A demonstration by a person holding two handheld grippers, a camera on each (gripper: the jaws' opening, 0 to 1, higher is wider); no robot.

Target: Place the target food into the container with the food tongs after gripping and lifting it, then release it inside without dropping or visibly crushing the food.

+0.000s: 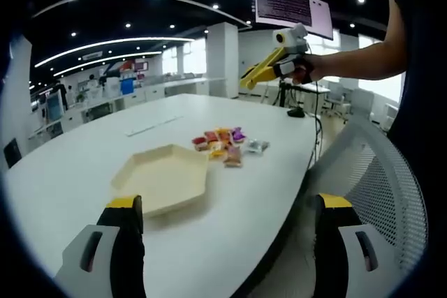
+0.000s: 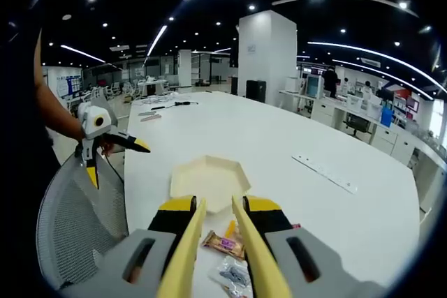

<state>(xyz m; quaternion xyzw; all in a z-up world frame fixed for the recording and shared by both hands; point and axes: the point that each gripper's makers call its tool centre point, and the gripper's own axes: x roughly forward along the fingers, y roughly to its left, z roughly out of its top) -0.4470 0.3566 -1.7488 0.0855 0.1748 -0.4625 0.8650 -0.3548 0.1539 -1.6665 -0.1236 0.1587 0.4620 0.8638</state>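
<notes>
Right gripper view — gripper point(image 2: 218, 242) holding tongs point(image 2: 209, 256), left gripper point(image 1: 227, 242) wide.

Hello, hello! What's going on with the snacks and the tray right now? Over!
Left hand-held gripper open, empty. Right hand-held gripper holding yellow tongs above the snacks, nothing picked up yet. Tray empty, nothing blocking it.

Grey left gripper point(image 1: 227, 242), yellow-tipped black jaws, yellow tongs point(image 2: 216, 256)

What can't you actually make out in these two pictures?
- Snack packets, left gripper view: too small to read labels or count.
- Packets, right gripper view: partly hidden behind the tongs.
- Tray: its near edge is covered by the right gripper.
- Left gripper: its lower part is cut off by the picture edge.
</notes>
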